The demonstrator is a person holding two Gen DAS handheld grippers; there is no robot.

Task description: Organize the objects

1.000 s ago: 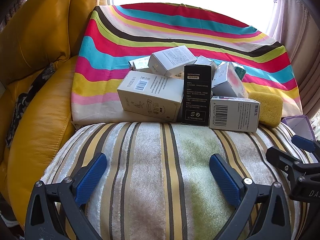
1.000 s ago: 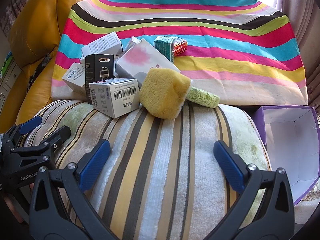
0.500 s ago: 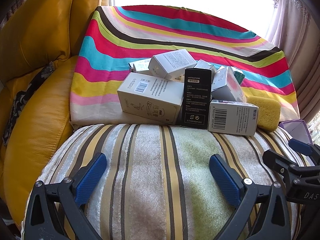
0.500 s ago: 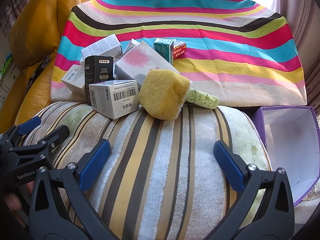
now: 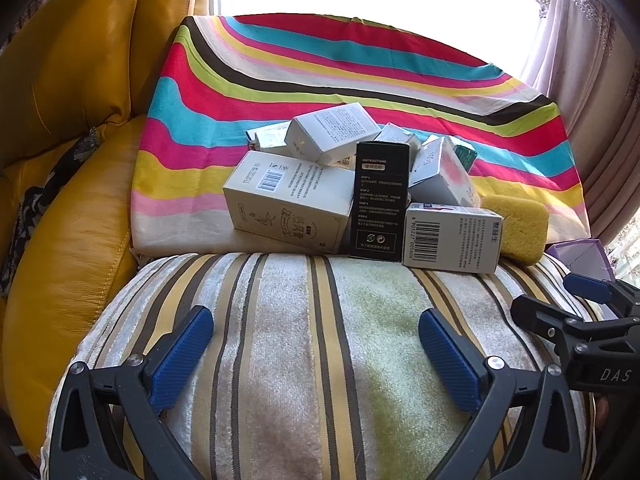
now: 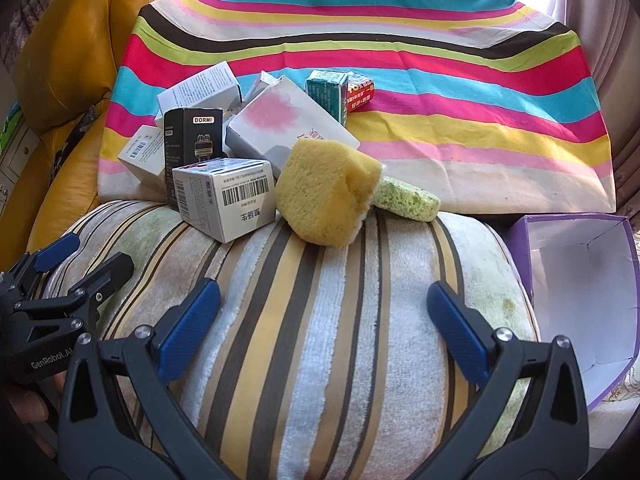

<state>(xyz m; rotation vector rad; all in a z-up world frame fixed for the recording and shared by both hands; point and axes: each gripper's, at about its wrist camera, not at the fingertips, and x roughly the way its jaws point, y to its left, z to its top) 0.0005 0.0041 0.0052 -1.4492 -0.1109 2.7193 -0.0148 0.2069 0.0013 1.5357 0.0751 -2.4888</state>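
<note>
A pile of small boxes lies where the striped cushion (image 5: 320, 340) meets the rainbow cloth (image 5: 320, 80): a large white box (image 5: 288, 200), a black box (image 5: 380, 200), a white barcode box (image 5: 452, 238) and others behind. A yellow sponge (image 6: 326, 190) leans on the barcode box (image 6: 228, 196); a green sponge (image 6: 406, 200) lies just right of it. A green box (image 6: 326, 88) and a red box (image 6: 360, 90) lie further back. My left gripper (image 5: 316, 344) and right gripper (image 6: 324, 316) are both open and empty, short of the pile.
An open purple box (image 6: 580, 280) with a white inside stands to the right of the cushion. A yellow leather sofa (image 5: 72, 120) rises on the left. Curtains (image 5: 592, 60) hang at the right, with a bright window behind the cloth.
Both grippers have drifted slightly; the pile sits a little lower in the left wrist view and slightly higher in the right wrist view. Nothing was gripped or moved.
</note>
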